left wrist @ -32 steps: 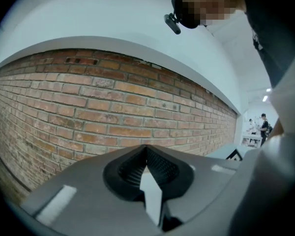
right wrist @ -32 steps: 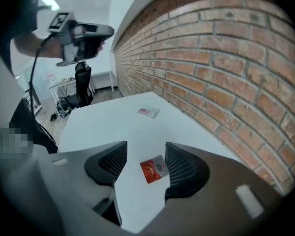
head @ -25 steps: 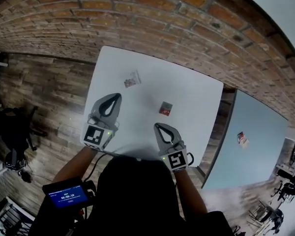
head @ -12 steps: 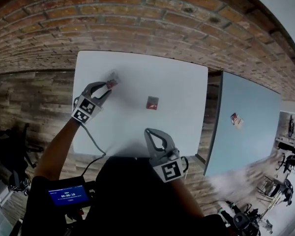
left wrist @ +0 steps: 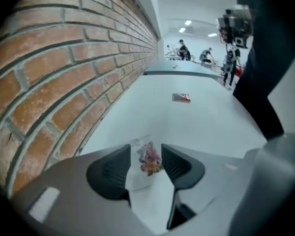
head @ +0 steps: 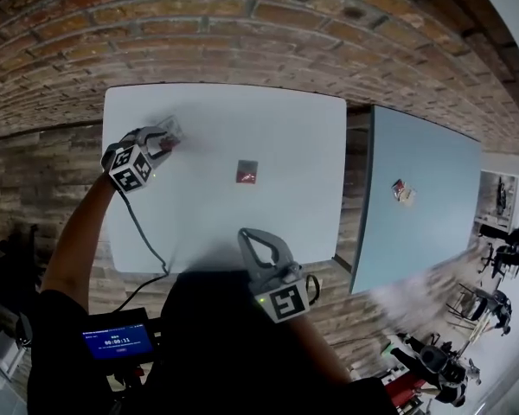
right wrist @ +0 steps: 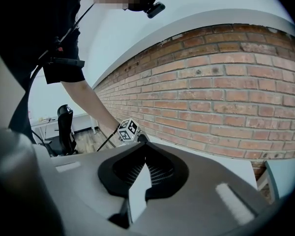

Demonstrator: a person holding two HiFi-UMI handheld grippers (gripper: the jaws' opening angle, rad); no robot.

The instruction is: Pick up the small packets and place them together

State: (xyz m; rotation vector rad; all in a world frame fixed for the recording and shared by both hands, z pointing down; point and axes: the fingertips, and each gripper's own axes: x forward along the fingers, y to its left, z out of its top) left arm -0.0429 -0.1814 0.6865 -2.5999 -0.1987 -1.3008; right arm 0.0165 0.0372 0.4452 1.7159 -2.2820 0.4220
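A clear packet (head: pixel 170 130) with pink and orange contents lies near the far left corner of the white table (head: pixel 285 128). My left gripper (head: pixel 162 139) has reached it. In the left gripper view the jaws are opening and the packet (left wrist: pixel 148 159) lies on the table between them, under my left gripper (left wrist: pixel 146 156), with no pad pressing on it. A small red packet (head: pixel 246 171) lies mid-table, also seen as the red packet (left wrist: pixel 181 98) farther along. My right gripper (head: pixel 253 235) hovers at the near edge, shut and empty (right wrist: pixel 144 149).
A brick wall (head: pixel 242 33) runs along the table's far side. A second, blue-grey table (head: pixel 415 232) stands to the right with another small packet (head: pixel 401 191) on it. Wooden floor lies to the left. A cable trails from my left arm.
My left gripper has travelled out to the far left of the table and opened around the clear packet. The right gripper has stayed shut near the front edge.
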